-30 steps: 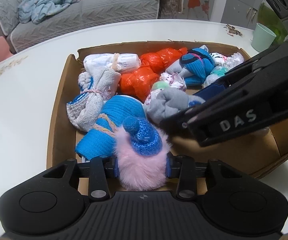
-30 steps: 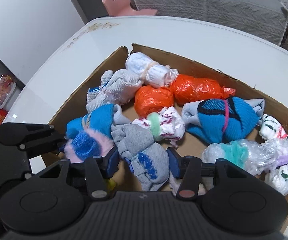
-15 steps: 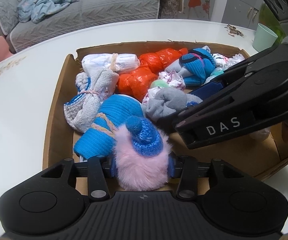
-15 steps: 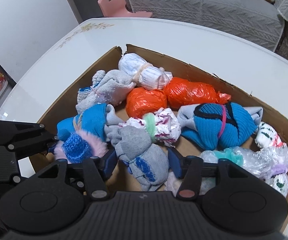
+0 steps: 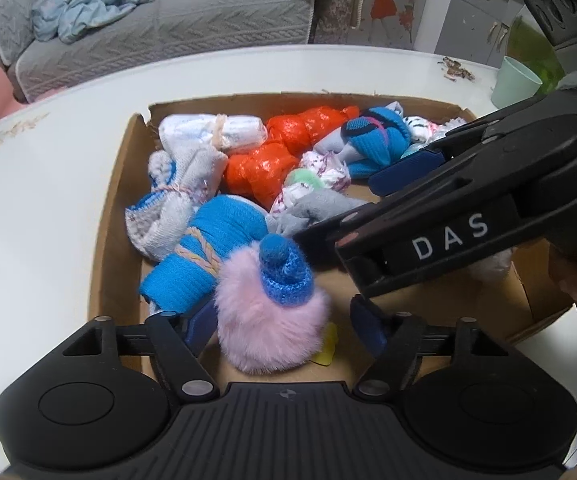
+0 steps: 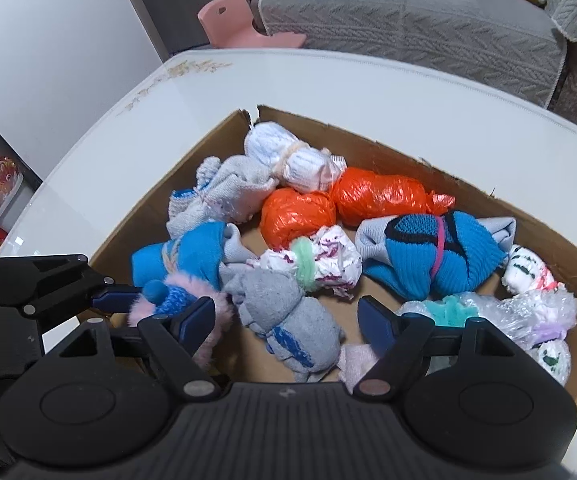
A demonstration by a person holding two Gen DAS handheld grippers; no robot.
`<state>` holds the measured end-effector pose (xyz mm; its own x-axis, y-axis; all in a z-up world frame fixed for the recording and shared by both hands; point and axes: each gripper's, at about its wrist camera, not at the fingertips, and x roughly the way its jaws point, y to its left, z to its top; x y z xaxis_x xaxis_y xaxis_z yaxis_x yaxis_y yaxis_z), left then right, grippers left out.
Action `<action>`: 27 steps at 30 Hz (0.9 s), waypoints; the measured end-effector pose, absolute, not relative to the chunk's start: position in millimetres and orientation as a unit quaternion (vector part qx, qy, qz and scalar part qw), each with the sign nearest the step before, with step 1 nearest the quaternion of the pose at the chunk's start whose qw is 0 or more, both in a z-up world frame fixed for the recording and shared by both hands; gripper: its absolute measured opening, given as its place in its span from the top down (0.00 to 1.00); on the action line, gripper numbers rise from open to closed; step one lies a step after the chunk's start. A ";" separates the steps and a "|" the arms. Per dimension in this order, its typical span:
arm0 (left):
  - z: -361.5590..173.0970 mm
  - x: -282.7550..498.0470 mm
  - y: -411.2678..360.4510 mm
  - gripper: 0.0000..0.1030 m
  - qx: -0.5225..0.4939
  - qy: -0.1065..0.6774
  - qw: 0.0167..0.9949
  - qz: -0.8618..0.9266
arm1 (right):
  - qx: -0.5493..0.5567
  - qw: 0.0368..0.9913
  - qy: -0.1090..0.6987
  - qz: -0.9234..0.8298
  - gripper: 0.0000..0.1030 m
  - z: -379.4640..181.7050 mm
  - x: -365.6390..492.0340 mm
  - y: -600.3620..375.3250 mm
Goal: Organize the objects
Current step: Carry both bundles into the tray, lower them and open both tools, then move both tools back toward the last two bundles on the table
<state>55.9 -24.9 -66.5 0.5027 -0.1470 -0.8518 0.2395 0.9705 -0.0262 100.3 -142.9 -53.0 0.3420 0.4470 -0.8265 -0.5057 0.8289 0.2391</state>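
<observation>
While both grippers hang over the cardboard box [image 6: 560,264], each one stands spread, and their jaws have just been opening. The left gripper [image 5: 280,320] has the pink fluffy bundle [image 5: 272,328] with its blue knitted cap between its fingers, but the pads do not press on it; the bundle rests on the box floor at the 6 o'clock edge of the left wrist view. The right gripper [image 6: 284,320] stands over the grey sock bundle [image 6: 288,320], which lies free at 6 o'clock in the right wrist view, with a clear gap to the right pad.

I judge that this is the release step, so the good way is to lift both grippers straight out of the box, without sweeping sideways. The fluff can catch on a pad, so the left one should rise slowly. The blue sock roll [image 5: 208,252] touches the pink bundle at its 10 o'clock side, and the orange plastic bundle [image 6: 296,220] lies near; a side push would disturb them.
</observation>
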 end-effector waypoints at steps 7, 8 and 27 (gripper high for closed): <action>-43.5 36.5 -8.9 0.20 0.039 0.467 0.878 -0.102 | -0.016 0.830 0.478 0.286 0.26 -34.4 92.9 -151.4; -40.4 32.4 -5.7 0.19 0.040 0.464 0.880 -0.099 | -0.014 0.833 0.475 0.283 0.26 -31.4 91.1 -153.3; -62.3 -59.5 31.0 0.15 0.047 0.453 0.887 -0.072 | 0.032 0.864 0.465 0.188 0.18 -24.6 -10.2 -173.9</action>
